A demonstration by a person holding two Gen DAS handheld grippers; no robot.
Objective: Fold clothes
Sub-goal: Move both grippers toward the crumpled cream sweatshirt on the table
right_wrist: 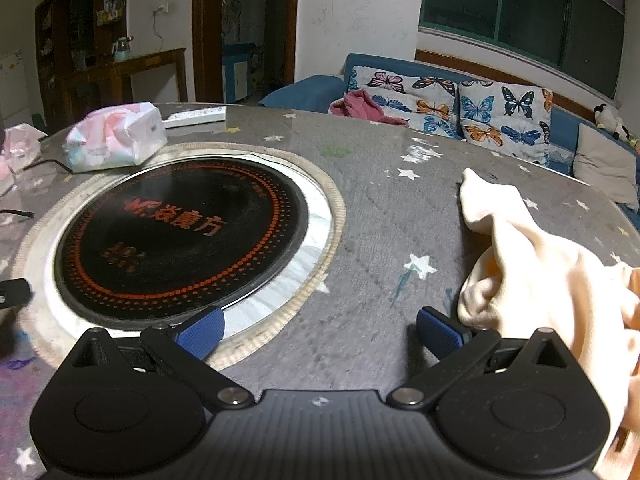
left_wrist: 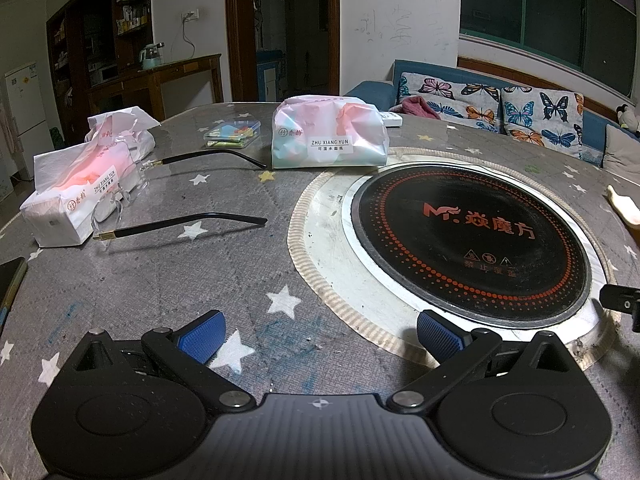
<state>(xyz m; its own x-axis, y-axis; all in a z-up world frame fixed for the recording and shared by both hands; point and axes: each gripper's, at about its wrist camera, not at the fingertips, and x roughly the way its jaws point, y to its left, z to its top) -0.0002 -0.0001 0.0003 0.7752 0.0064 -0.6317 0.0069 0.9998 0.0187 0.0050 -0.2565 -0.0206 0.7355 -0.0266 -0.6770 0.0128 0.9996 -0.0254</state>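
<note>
Jaws first: both sets are spread wide with nothing between them. Left gripper [left_wrist: 320, 338] hangs over the grey star-print tablecloth [left_wrist: 224, 276], its right blue pad [left_wrist: 438, 336] just at the edge of the round induction cooktop [left_wrist: 472, 240] set into the table. Right gripper [right_wrist: 320, 334] sits over the cloth too, left pad near the cooktop's rim, right pad just beside a crumpled cream garment [right_wrist: 536, 276], can't tell if it's actually touching.

That garment is the only clothing on the table, bunched up along the right side in the right wrist view, with one pointy end reaching toward the far edge. From the left wrist camera only a small bit of it shows at the far right.

Farther out on the left: a pair of glasses [left_wrist: 176, 196] with black arms, lying open next to an opened tissue pack [left_wrist: 76, 196]. Another tissue pack [left_wrist: 328, 134] sits behind the cooktop, a clear plastic box [left_wrist: 232, 133] to its left. Phone [left_wrist: 10, 280] at the left edge. Behind the table there's a blue sofa with butterfly cushions [right_wrist: 460, 108] and a pinkish-red cloth [right_wrist: 364, 106] on it.
</note>
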